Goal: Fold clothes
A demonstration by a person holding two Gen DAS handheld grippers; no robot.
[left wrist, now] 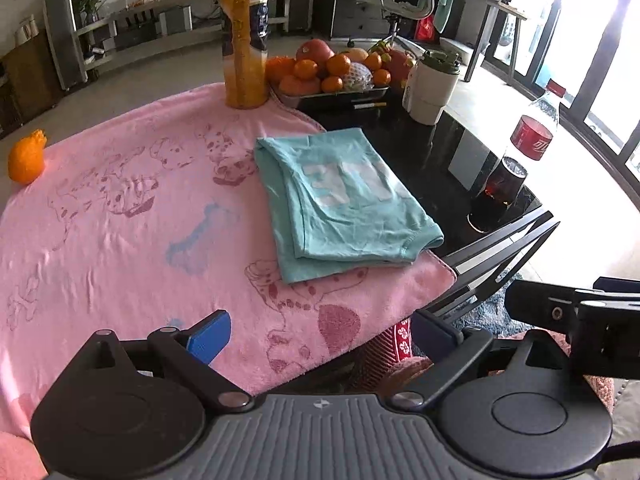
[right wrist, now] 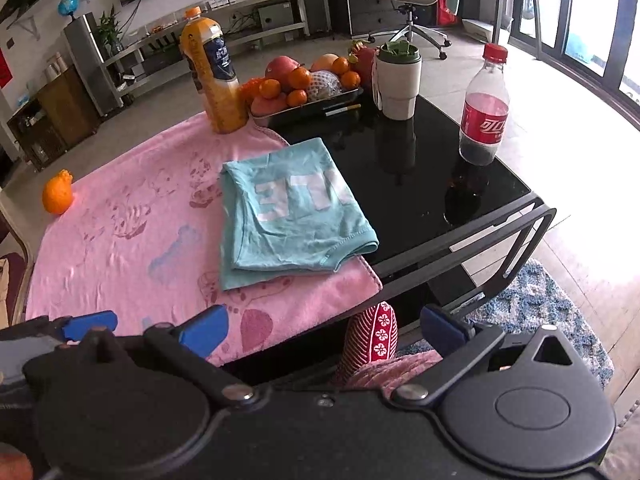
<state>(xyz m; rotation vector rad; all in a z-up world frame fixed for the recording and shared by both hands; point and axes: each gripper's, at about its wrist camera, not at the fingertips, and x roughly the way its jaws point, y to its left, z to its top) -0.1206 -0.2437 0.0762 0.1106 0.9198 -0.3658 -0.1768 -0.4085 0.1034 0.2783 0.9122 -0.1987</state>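
You are looking at two bright daylight views. Strong light pours in from the windows (left wrist: 600, 20) at the right of each frame, washing the floor (right wrist: 580, 120) there to white. The black tabletop (right wrist: 420, 168) mirrors what stands on it. Straight lines bow toward the edges from fisheye distortion. The centre is fairly sharp; the corners look soft.

Teal shirt (right wrist: 288, 208) with white letters, pink puppy-print towel (right wrist: 132, 240), glossy black table (right wrist: 420, 184), blue-padded tools.
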